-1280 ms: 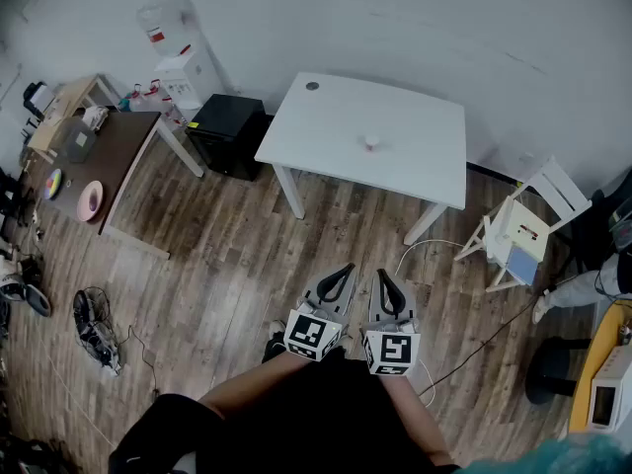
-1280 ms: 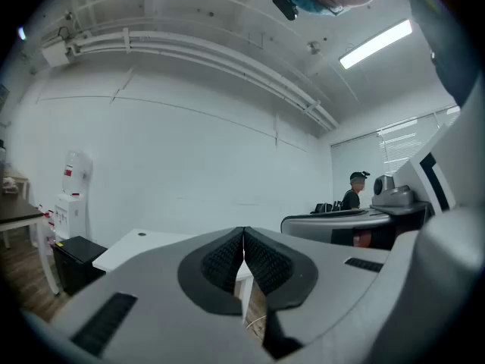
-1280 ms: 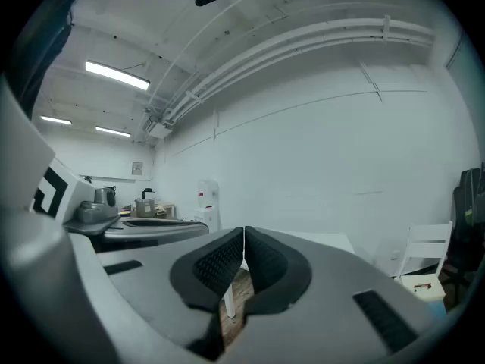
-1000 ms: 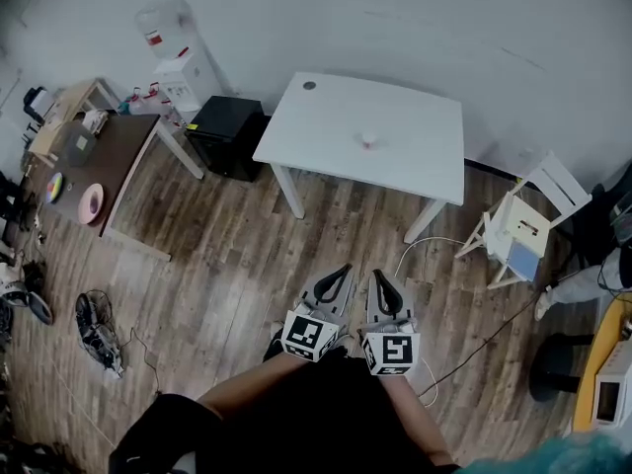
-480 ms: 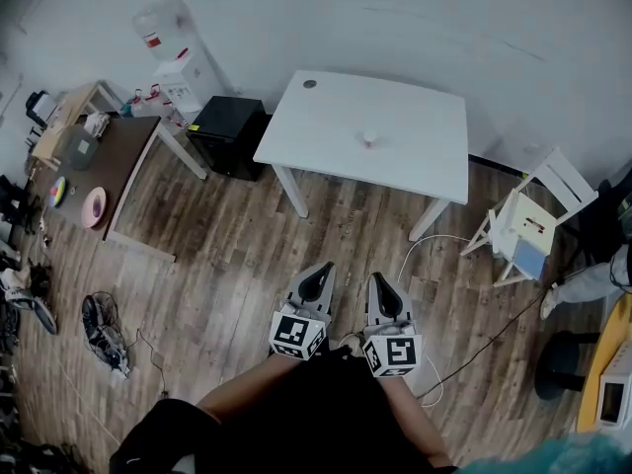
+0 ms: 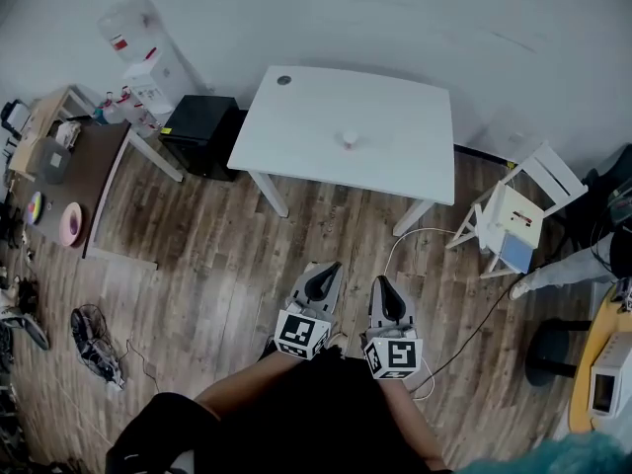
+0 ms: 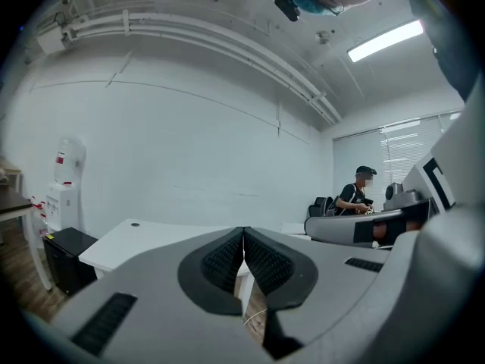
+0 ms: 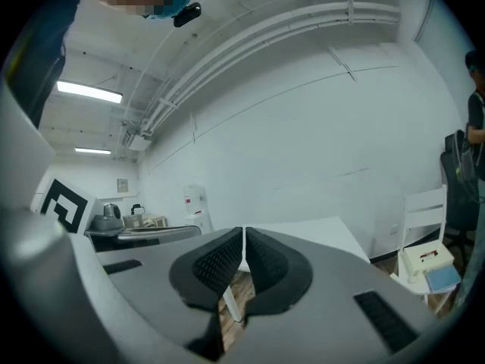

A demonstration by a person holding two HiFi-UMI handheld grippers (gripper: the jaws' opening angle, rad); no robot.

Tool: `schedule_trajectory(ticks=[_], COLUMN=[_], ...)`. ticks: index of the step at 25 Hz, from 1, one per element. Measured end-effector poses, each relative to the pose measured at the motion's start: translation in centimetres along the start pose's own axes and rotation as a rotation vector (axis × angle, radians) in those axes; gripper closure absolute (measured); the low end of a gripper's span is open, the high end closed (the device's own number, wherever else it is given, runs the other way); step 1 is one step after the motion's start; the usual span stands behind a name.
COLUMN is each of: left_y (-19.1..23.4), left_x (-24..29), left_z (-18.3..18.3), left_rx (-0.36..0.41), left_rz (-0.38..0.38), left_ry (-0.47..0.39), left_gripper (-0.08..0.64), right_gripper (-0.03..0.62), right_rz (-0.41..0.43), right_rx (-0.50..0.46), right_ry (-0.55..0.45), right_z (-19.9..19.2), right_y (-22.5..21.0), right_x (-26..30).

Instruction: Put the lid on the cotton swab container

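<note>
A small round container (image 6: 349, 139), too small to make out in detail, stands near the middle of a white table (image 6: 395, 166) in the head view. I cannot tell whether it has a lid. My left gripper (image 6: 323, 274) and right gripper (image 6: 382, 289) hang side by side over the wooden floor, well short of the table, both shut and empty. In the left gripper view the jaws (image 7: 243, 237) meet, with the table's edge (image 7: 144, 237) beyond. The right gripper view shows closed jaws (image 8: 243, 239) in front of the same table (image 8: 326, 230).
A black cabinet (image 6: 196, 126) and a water dispenser (image 6: 138, 57) stand left of the table, a white chair (image 6: 513, 220) to its right. A brown table (image 6: 69, 181) with dishes is at far left. Cables (image 6: 425, 255) lie on the floor. A person (image 7: 356, 196) sits at a far desk.
Both grippers have shifted slightly lower and to the right in the head view, and the view has swung so the table and room sit further left. Jaws stay shut.
</note>
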State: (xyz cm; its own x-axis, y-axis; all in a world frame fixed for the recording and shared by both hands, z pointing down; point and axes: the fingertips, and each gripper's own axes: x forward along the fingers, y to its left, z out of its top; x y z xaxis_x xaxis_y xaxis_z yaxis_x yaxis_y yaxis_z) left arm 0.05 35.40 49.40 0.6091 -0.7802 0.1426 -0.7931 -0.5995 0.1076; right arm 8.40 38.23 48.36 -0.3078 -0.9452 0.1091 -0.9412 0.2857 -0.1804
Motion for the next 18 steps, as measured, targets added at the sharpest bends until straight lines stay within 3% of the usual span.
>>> schedule_trajectory(ticks=[7, 18], left_y=[2.1, 13.0], left_x=[6.4, 14.5], left_z=[2.0, 4.7], left_rx=[0.002, -0.019], left_rz=[-0.072, -0.095], left_ry=[-0.021, -0.016], left_gripper=[0.546, 0.546], right_gripper=[0.558, 0.558], right_rz=[-0.025, -0.022], right_rx=[-0.108, -0.150], right_ry=[0.005, 0.077], right_z=[2.7, 4.4], right_y=[-1.4, -1.5], right_x=[6.9, 21.0])
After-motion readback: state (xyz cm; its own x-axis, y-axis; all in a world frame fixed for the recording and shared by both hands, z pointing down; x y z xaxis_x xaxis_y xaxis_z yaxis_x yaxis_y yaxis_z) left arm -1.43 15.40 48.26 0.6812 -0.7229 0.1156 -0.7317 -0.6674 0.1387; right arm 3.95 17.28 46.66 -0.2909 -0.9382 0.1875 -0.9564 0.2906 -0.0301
